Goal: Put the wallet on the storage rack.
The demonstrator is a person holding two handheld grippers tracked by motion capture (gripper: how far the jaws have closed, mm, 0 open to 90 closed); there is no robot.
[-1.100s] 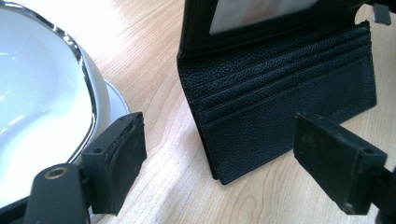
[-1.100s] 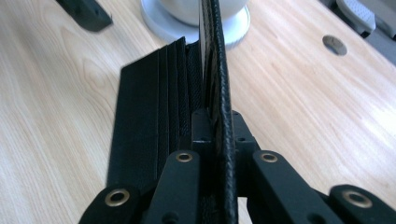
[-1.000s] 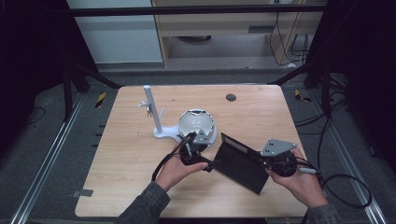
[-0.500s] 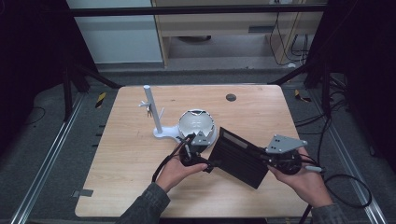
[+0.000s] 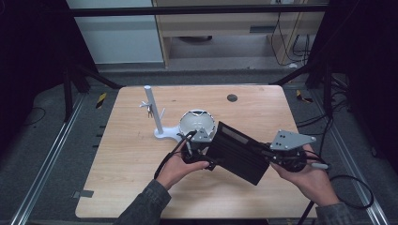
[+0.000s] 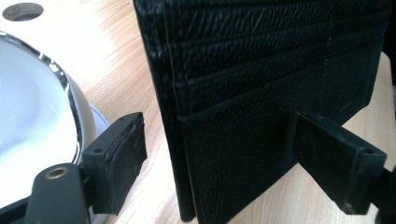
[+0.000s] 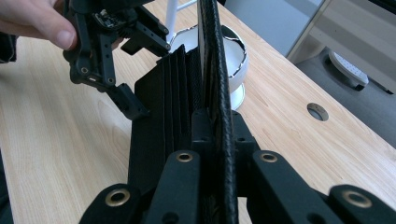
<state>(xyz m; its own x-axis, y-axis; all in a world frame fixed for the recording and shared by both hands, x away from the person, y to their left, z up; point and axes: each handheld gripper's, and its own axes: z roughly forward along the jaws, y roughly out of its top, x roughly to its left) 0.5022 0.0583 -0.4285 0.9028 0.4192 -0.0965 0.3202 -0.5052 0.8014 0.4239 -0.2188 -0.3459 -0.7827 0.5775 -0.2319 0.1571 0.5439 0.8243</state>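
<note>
At the far left of the wooden table point(image 5: 117, 159) stood a white stand point(image 5: 155, 115), upright post on a flat base, w/ small pegs partway up. Just right of it sat a white bowl-shaped dish point(image 5: 197, 123) w/ a metallic rim, near table centre.

My left hand point(image 5: 180, 166) came in from the bottom edge, holding the left gripper point(image 5: 199, 147) just in front of the dish. In the left gripper view its jaws were spread wide: left pad point(image 6: 119, 156) beside the dish rim, right pad point(image 6: 336, 156) on the far side of the wallet, w/ a clear gap on both sides. No contact w/ the wallet that I could see.

The black wallet point(image 5: 239, 150) was held open above the table, between the two grippers. Long axis ran diagonally in the high view, from upper left near the dish to lower right toward my right hand. Card-slot side point(image 6: 271, 93) faced the left gripper; slots ran across the panel as stacked horizontal pockets.

Right gripper point(image 5: 277, 157) had its jaws pressed together on the wallet's lower-right end, pinching one panel edge-on point(image 7: 217, 93). The other panel hung open to the left in that view. Grey plate point(image 5: 291, 139) sat on top of the gripper. My right hand point(image 5: 312, 180) held it near the table's right edge. A round hole point(image 5: 232, 98) lay in the tabletop farther back.
</note>
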